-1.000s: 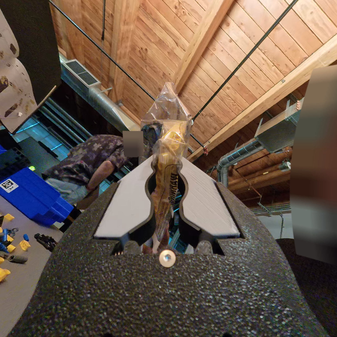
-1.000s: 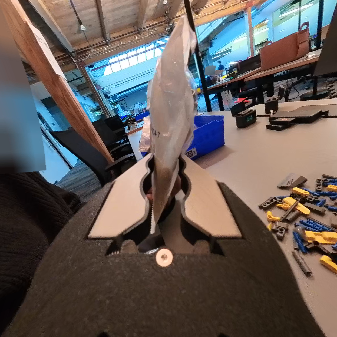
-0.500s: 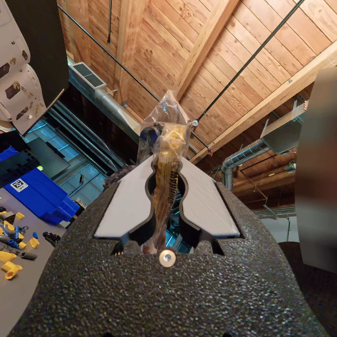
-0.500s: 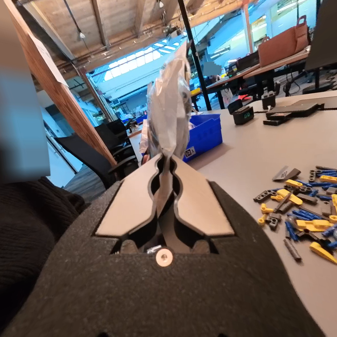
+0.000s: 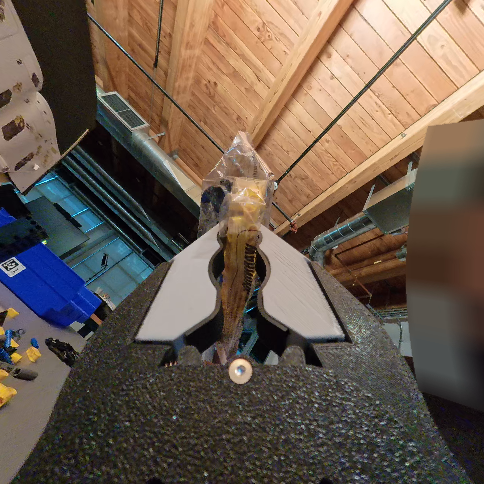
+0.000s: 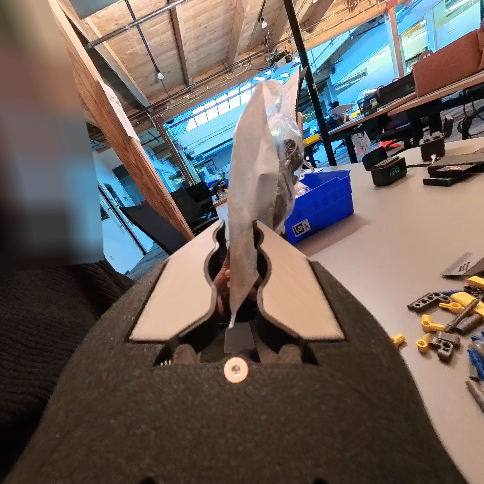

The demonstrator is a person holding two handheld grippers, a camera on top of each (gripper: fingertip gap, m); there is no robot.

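My left gripper [image 5: 239, 231] points up toward the wooden ceiling and is shut on a clear plastic bag [image 5: 237, 188] with yellow and blue pieces inside. The bag's crumpled neck runs down between the jaws. My right gripper [image 6: 239, 222] points level across a grey table [image 6: 392, 248] and grips a pale clear plastic bag [image 6: 251, 162] with dark parts inside. That bag stands upright between the fingertips, its lower edge hanging in the gap. The jaws stand a little apart around it. A hand shows dimly behind the gap. I cannot tell whether both views show one bag.
A blue bin [image 6: 322, 207] stands on the table, also in the left wrist view [image 5: 44, 282]. Loose yellow, blue and grey building pieces [image 6: 445, 314] lie at right, and at the lower left of the left wrist view [image 5: 15, 353]. Black devices [image 6: 387, 170] sit farther back. A wooden post [image 6: 125, 146] and black chairs stand at left. Some 12 cm of space lies between my two pairs of fingers.
The right jaws pinched tight half a second ago and now stand wider around the bag. The left gripper keeps its grip; its view has swung and a background person has left the frame.
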